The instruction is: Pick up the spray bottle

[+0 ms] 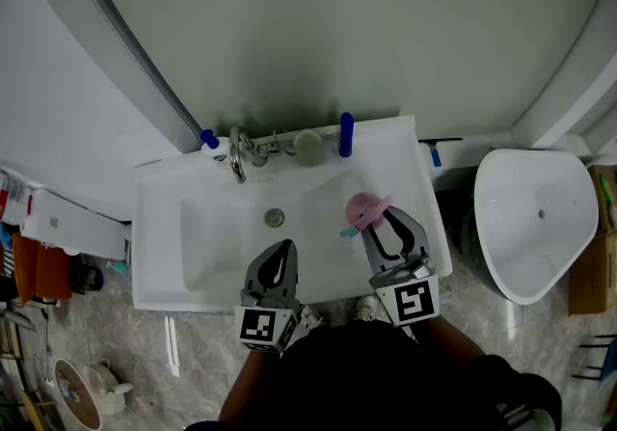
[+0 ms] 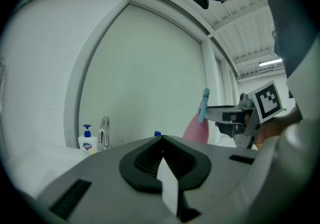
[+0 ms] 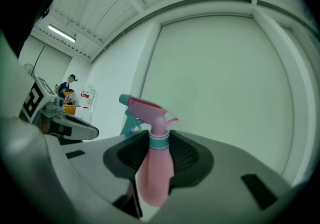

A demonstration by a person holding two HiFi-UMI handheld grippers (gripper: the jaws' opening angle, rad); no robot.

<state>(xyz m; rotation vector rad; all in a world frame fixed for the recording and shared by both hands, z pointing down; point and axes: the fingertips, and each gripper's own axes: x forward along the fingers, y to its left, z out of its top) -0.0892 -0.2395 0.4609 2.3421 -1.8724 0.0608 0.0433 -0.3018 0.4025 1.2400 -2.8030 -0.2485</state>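
A pink spray bottle [image 3: 156,168] with a teal collar and trigger stands upright in the right gripper [image 1: 384,220], whose jaws are drawn in to a narrow gap and press on its upper body just under the collar, nozzle pointing to the person's left. In the head view the bottle [image 1: 362,211] hangs over the right half of the white washbasin [image 1: 207,231], nearer the front edge than the back. Its rounded base shows below the pads in the right gripper view with nothing seen under it, so it appears to be off the basin, and the pick-up looks done or all but done; what may be left is only carrying it clear. The left gripper [image 1: 280,246] hovers at the middle of the basin's front edge, its jaws brought together with nothing between them, well apart from the bottle. At the basin's back edge stand a chrome tap [image 1: 237,155], a soap pump bottle [image 1: 209,140] with a blue top toward the back left corner, and a blue bottle [image 1: 346,134] right of centre, all untouched.
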